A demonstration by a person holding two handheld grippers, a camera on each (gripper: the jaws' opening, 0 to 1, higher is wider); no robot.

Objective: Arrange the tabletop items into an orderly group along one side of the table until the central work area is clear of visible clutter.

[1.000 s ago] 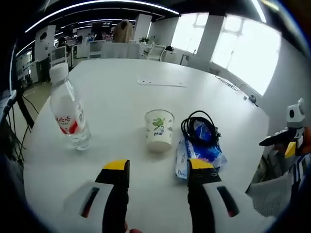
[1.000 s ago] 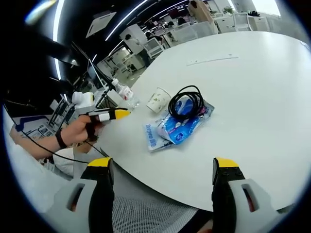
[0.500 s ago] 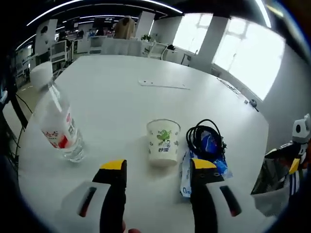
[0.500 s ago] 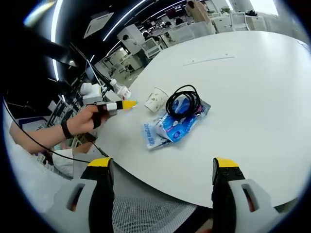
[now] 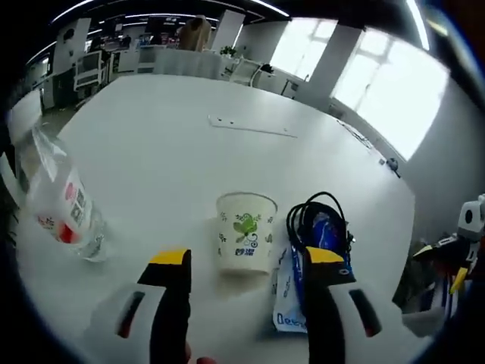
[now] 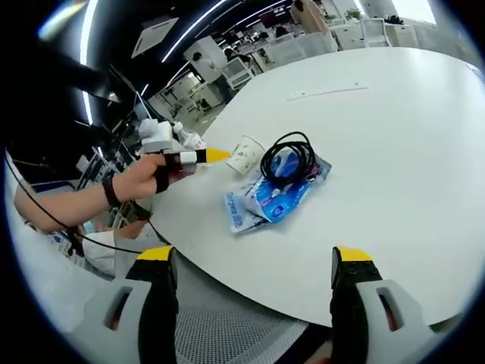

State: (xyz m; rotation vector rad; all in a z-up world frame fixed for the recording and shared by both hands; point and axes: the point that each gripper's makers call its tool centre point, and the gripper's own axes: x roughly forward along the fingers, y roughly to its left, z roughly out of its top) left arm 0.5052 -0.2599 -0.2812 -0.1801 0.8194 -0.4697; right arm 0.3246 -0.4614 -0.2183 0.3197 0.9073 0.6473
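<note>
Paper cup (image 5: pixel 245 231), white with a green leaf print and tapering to a narrower base, stands upright on the smooth white worktop (image 5: pixel 174 144), just ahead of my left tongs (image 5: pixel 246 262) and framed between their yellow-tipped jaws, which are spread apart and grasp nothing. Close by its right side lies a glossy blue and white plastic packet (image 5: pixel 299 292), flat and crinkled, with a coil of black cable (image 5: pixel 318 220) resting on top of it. Well off to the cup's left stands a clear plastic water bottle (image 5: pixel 64 208) with a red and white label; the fisheye view makes it look tilted.

In the right gripper view my right tongs (image 6: pixel 246 262) hang off the worktop's curved edge (image 6: pixel 318 280), jaws wide apart and empty, over a grey mesh surface whose nature I cannot make out. From there I see the cup (image 6: pixel 244 155), the cable loop (image 6: pixel 288 159) and the packet (image 6: pixel 269 197) grouped near the worktop's edge, with my left hand (image 6: pixel 144 178) holding the left tongs' yellow tip (image 6: pixel 216 155) just beside the cup, not touching it. A thin flat white strip (image 5: pixel 250 127) lies farther out on the worktop. Desks and chairs fill the room beyond, under long ceiling lights.
</note>
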